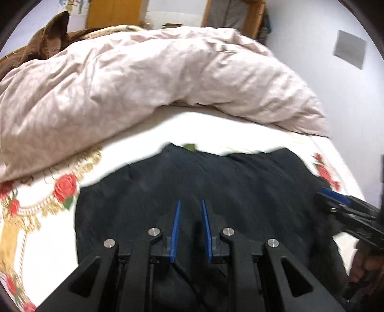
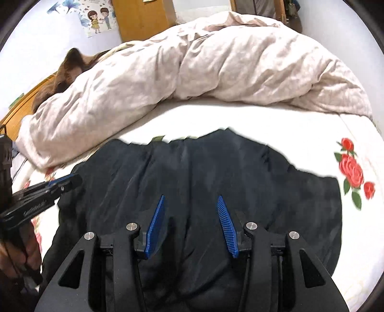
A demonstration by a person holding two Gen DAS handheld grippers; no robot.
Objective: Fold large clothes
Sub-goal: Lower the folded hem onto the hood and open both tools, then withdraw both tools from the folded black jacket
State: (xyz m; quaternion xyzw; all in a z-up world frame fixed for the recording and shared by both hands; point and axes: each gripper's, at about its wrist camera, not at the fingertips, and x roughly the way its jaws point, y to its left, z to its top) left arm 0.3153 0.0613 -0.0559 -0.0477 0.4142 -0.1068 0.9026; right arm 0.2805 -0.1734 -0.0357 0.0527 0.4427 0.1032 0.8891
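Observation:
A large black garment [image 1: 216, 182] lies spread on a white bed sheet with red roses [image 1: 64, 187]; it also fills the middle of the right wrist view [image 2: 204, 172]. My left gripper [image 1: 190, 204] hovers over the garment's near part, jaws a small gap apart, nothing between them. It also shows at the left of the right wrist view [image 2: 68, 181]. My right gripper [image 2: 192, 199] is open wide over the garment, empty. It also shows at the right edge of the left wrist view [image 1: 333, 198].
A crumpled pale pink duvet [image 2: 204, 67] lies across the far side of the bed. A brown pillow [image 1: 52, 33] sits at the back left. White walls, a wooden door [image 2: 141, 16] and a poster [image 2: 98, 18] stand behind.

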